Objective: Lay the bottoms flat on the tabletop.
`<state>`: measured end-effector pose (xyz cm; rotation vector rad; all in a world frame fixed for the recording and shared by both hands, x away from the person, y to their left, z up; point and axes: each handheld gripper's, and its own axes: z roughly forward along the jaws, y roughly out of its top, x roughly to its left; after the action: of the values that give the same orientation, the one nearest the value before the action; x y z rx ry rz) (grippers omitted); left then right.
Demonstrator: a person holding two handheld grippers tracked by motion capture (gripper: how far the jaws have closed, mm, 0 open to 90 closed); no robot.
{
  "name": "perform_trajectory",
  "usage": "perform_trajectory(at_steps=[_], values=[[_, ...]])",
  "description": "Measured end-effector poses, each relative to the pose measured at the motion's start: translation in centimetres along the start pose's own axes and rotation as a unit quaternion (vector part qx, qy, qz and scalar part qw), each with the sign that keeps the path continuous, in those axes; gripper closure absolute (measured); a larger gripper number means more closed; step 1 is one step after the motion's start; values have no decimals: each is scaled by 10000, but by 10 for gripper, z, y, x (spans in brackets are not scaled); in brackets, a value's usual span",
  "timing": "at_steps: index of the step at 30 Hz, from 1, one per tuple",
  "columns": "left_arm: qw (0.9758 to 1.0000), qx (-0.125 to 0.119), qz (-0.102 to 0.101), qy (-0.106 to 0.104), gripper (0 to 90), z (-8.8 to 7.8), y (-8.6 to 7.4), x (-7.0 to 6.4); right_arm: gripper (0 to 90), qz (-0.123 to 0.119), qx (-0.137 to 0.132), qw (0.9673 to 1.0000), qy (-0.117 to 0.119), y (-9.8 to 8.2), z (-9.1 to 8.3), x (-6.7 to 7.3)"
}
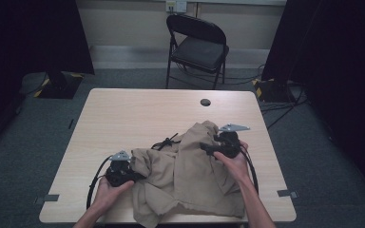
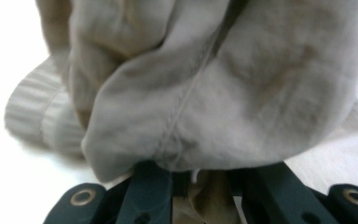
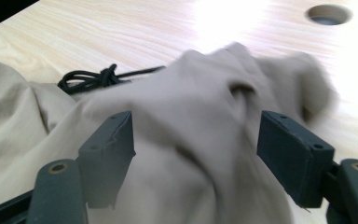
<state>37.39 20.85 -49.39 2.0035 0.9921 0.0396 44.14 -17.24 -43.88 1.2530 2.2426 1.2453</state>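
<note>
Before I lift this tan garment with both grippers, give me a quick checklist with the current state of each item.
1. Left gripper clamped on the tan garment: ok, cloth is bunched between its closed jaws in the left gripper view.
2. Right gripper clamped: not ok, jaws stand open on either side of a fold.
3. Black drawstring free of the jaws: ok, it lies on the table beyond the cloth.
4. Garment fully on the table: not ok, its near edge overhangs.
5. Grip on a single layer: cannot tell.

Bare table (image 1: 138,109) across far half, crumpled tan garment (image 1: 190,175) blocking near middle, knotted black cord (image 1: 166,142) beside it
</note>
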Motion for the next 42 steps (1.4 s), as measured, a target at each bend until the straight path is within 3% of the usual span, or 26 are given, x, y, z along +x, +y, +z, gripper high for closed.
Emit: perform_trajectory(at_steps=[2, 6, 7, 8, 9, 10, 11, 14, 17, 18, 21, 22, 24, 25, 26, 28, 29, 31, 32, 33, 35, 36, 39, 40, 42], values=[[9999, -28, -104, 100, 774, 1, 5, 10, 260, -67, 97, 9999, -10, 8, 17, 0], [9994, -74, -256, 225, 778, 4, 18, 31, 270, 30, 295, 9996, 8, 17, 43, -3], [9993, -92, -264, 234, 778, 5, 21, 36, 315, 89, 352, 9993, -30, 17, 48, -4], [9993, -92, -264, 234, 777, 5, 21, 36, 452, 91, 364, 9993, -22, 16, 52, -6], [9991, -159, -308, 254, 777, 5, 22, 39, 452, 91, 364, 9993, -22, 16, 52, -6], [9989, -206, -360, 231, 775, 6, 21, 42, 588, 85, 364, 9993, -34, 13, 53, -6], [9985, -277, -455, 158, 775, 6, 20, 44, 796, 202, 339, 9992, 17, 7, 52, -7], [9984, -336, -455, 95, 768, 3, 17, 45, 886, 103, 234, 9996, 131, -1, 38, -4], [9985, -313, -385, 209, 761, 2, 18, 42, 891, 68, -24, 9997, 225, -8, 9, 2], [9985, -313, -385, 209, 760, 2, 18, 42, 891, 68, -24, 9997, 225, -8, 9, 2], [9984, -310, -402, 229, 755, 3, 17, 42, 893, -13, -229, 9996, 171, -23, -35, 6], [9984, -310, -402, 229, 753, 3, 17, 42, 893, -13, -229, 9996, 171, -23, -35, 6], [9985, -296, -400, 247, 751, 2, 17, 41, 893, 64, -242, 9997, -10, -44, -59, -1], [9985, -296, -400, 247, 750, 2, 17, 41, 893, 64, -242, 9997, -10, -44, -59, -1], [9987, -253, -354, 259, 747, 1, 17, 41, 893, 80, -115, 9998, -147, -61, -68, -5], [9987, -224, -353, 295, 726, -3, 17, 38, 893, 127, 40, 9996, -239, -79, -73, -9], [9987, -224, -353, 295, 720, -3, 17, 38, 893, 127, 40, 9996, -239, -79, -73, -9], [9991, -194, -239, 295, 708, -7, 17, 33, 887, 248, 245, 9991, -256, -98, -73, -14], [9991, -225, -208, 295, 681, -10, 18, 29, 872, 256, 382, 9985, -295, -105, -71, -14], [9992, -304, -137, 234, 631, -18, 20, 24, 796, 258, 501, 9980, -283, -113, -70, -15], [9987, -471, -95, 189, 582, -27, 22, 19, 714, 266, 441, 9981, -327, -111, -72, -15], [9987, -471, -95, 189, 566, -27, 22, 19, 714, 266, 441, 9981, -327, -111, -72, -15], [9969, -753, -12, 230, 516, -48, 26, 14, 518, 307, 168, 9989, -311, -95, -77, -18], [9963, -779, 130, 343, 499, -53, 29, 13, 489, 315, 135, 9988, -343, -90, -77, -18], [9957, -879, 120, 279, 468, -57, 31, 14, 461, 298, 74, 9989, -350, -86, -76, -19]])
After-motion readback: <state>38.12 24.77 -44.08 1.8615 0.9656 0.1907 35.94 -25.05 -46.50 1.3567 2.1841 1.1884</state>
